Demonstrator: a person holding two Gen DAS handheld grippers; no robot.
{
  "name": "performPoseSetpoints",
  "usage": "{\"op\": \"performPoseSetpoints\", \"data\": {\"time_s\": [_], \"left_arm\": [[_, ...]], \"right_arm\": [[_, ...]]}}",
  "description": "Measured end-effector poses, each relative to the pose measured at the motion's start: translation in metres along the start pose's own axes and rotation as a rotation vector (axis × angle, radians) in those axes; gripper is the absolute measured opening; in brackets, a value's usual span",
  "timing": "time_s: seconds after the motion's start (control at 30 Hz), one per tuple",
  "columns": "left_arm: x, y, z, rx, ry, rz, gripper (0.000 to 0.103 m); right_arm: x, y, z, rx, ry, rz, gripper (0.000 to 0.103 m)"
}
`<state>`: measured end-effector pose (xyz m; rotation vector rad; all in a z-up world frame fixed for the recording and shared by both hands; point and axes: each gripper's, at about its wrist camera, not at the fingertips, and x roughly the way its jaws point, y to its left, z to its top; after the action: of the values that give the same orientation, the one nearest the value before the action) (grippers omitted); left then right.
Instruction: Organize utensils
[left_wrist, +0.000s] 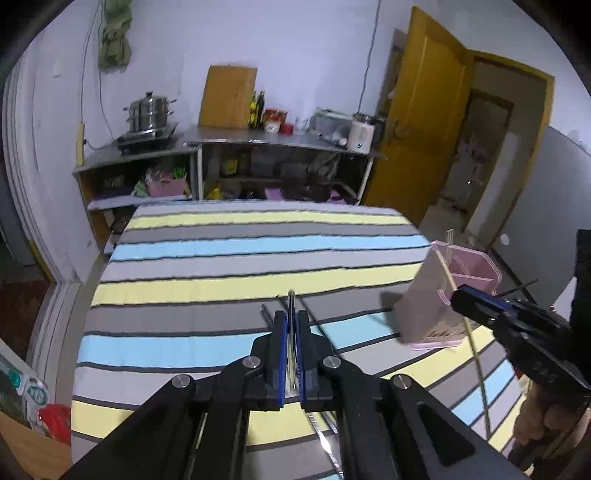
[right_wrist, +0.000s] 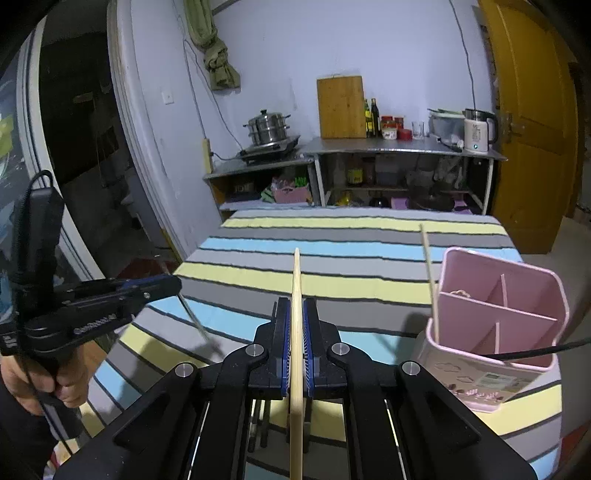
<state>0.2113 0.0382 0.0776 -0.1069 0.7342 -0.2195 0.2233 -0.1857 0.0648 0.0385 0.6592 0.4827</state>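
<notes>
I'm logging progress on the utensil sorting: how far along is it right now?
Done: one wooden chopstick and a black utensil stand in the pink divided plastic holder. In hand: the right gripper clamps a light wooden chopstick; the left gripper clamps a thin metal chopstick. Left: both need placing, and dark sticks lie on the striped cloth.

A table draped in a striped cloth (right_wrist: 332, 254) of yellow, blue and grey bands carries a pink divided utensil holder (right_wrist: 495, 332) at its near right; dark chopsticks (right_wrist: 258, 424) lie at the near edge.
</notes>
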Motion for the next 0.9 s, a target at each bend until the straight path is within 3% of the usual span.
{"op": "performPoseSetpoints", "data": {"time_s": [0.23, 0.4, 0.9], "left_arm": [[-0.025, -0.029, 0.015, 0.043, -0.038, -0.054, 0.004], [-0.031, -0.055, 0.021, 0.086, -0.049, -0.089, 0.004], [-0.012, -0.095, 0.005, 0.134, 0.024, -0.158, 0.004]], "right_arm": [[-0.028, -0.009, 0.007, 0.027, -0.053, -0.014, 0.006], [-0.046, -0.028, 0.008, 0.120, -0.115, 0.012, 0.006], [-0.043, -0.059, -0.004, 0.214, -0.063, 0.063, 0.006]]}}
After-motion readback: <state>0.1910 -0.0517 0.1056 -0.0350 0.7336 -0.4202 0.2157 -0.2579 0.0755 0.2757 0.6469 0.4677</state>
